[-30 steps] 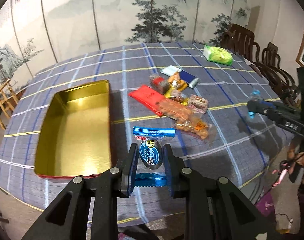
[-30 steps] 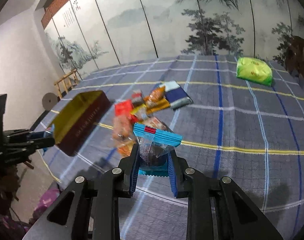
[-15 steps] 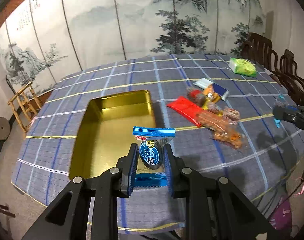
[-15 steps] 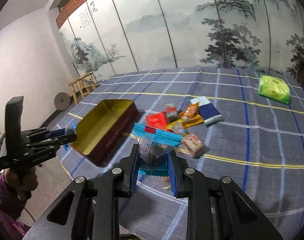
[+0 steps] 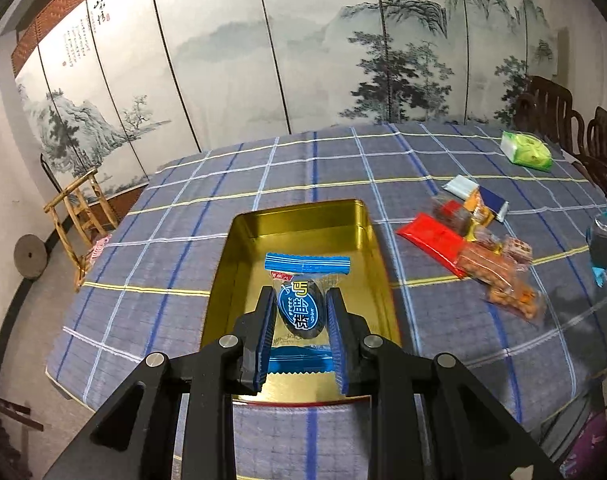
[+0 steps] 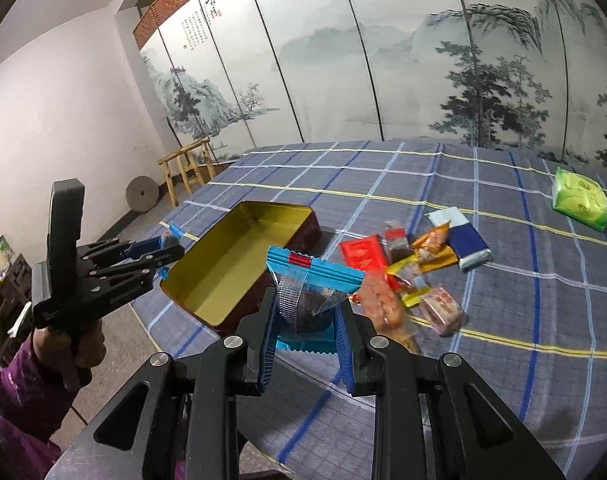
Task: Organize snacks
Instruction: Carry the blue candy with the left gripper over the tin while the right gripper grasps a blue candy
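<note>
My left gripper (image 5: 299, 300) is shut on a blue wrapped snack (image 5: 303, 280) and hovers over the near end of the open gold tin (image 5: 303, 224). My right gripper (image 6: 305, 302) is shut on a second blue wrapped snack (image 6: 313, 276), held above the table just right of the gold tin (image 6: 239, 256). In the right wrist view the left gripper (image 6: 171, 250) shows at the tin's left edge, gripped by a hand in a purple sleeve. A pile of loose snack packets (image 5: 475, 248) (image 6: 407, 268) lies right of the tin.
A green packet (image 5: 525, 152) (image 6: 581, 198) lies apart at the far right of the blue checked tablecloth (image 5: 315, 164). Dark wooden chairs (image 5: 559, 112) stand at the right. A bamboo stool (image 5: 79, 204) and a painted screen are beyond the table.
Both grippers have swung left with their snacks. The tin has slid from the left of the left wrist view to right under the left gripper. The right gripper has neared the tin.
</note>
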{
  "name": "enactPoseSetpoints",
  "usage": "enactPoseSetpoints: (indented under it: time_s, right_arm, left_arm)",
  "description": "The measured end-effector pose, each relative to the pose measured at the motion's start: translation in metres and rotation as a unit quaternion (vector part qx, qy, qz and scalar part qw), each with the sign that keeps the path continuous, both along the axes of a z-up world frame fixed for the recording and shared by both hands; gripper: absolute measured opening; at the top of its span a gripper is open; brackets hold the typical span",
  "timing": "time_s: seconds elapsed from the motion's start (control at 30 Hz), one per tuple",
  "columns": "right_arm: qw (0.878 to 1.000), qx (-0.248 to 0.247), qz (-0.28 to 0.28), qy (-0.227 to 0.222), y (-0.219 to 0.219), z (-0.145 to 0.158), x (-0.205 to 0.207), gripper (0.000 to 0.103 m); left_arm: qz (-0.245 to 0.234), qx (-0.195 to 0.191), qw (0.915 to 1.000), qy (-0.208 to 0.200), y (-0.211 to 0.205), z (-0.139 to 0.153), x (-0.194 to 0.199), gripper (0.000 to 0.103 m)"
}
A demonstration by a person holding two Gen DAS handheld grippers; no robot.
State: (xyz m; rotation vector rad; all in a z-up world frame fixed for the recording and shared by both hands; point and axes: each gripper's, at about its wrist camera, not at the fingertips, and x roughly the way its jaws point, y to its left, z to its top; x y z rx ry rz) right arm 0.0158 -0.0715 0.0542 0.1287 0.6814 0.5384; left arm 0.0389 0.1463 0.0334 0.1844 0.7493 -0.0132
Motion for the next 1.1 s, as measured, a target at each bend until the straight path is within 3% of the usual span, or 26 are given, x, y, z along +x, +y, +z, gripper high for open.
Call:
enactPoseSetpoints:
  time_s: [1.1]
  right_arm:
    - [0.999, 0.005, 0.045, 0.023, 0.059, -0.005, 0.037, 0.027]
  left_arm:
    - [0.025, 0.016, 0.9995, 0.008, 0.038, -0.019, 0.049, 0.022]
